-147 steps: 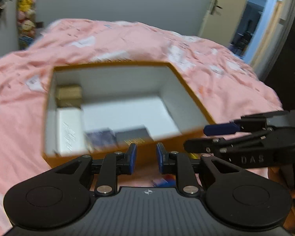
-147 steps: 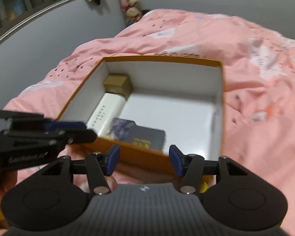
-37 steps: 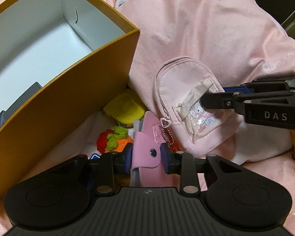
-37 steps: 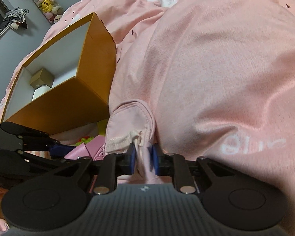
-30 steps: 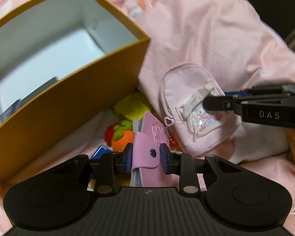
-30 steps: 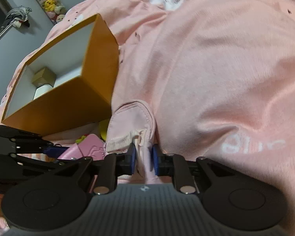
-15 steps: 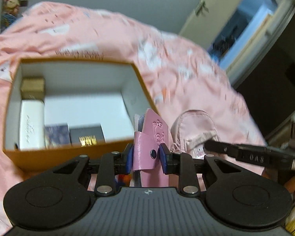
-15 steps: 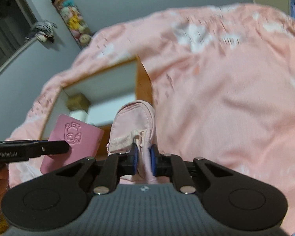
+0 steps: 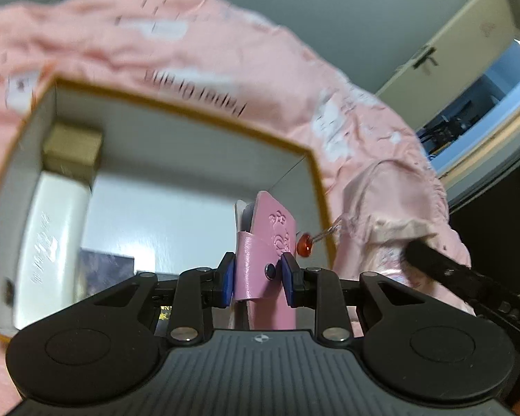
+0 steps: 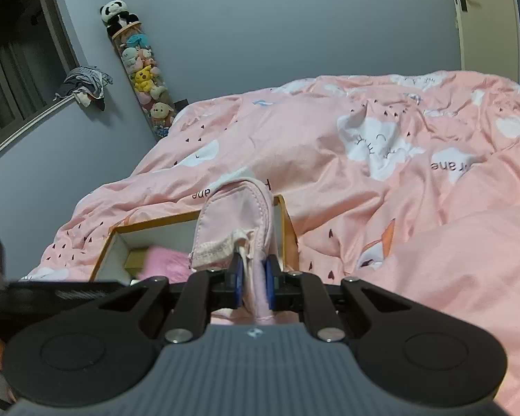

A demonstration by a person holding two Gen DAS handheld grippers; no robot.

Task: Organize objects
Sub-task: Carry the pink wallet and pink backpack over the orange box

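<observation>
— So where is the pink wallet [image 9: 265, 242] now?

— Clamped upright between the blue pads of the left gripper [image 9: 259, 277], over the open orange box [image 9: 190, 111]. A second ago it was low beside the box, down among the small toys on the bed; now it hangs above the white floor near the box's right wall, with a red bead charm [image 9: 305, 242] dangling just beside it.

— And the other hand?

— The right gripper [image 10: 253, 286] is pinched tight on the little pink backpack [image 10: 237, 215], holding it by its lower fabric. That too has come up off the bedding and now hangs at the box's right edge, partly over the rim.

— What is already inside?

— A brown cube [image 9: 72, 149] in the far left corner, a white carton [image 9: 52, 242] along the left wall, and a dark booklet [image 9: 104, 270] near the front — the middle and right of the floor look bare.

— So both lifts are done?

— I'd judge so. What remains is lowering each piece into that bare part and letting go, wallet first since it is already over the gap. The pink duvet [image 10: 398, 190] surrounds the box on all sides.
</observation>
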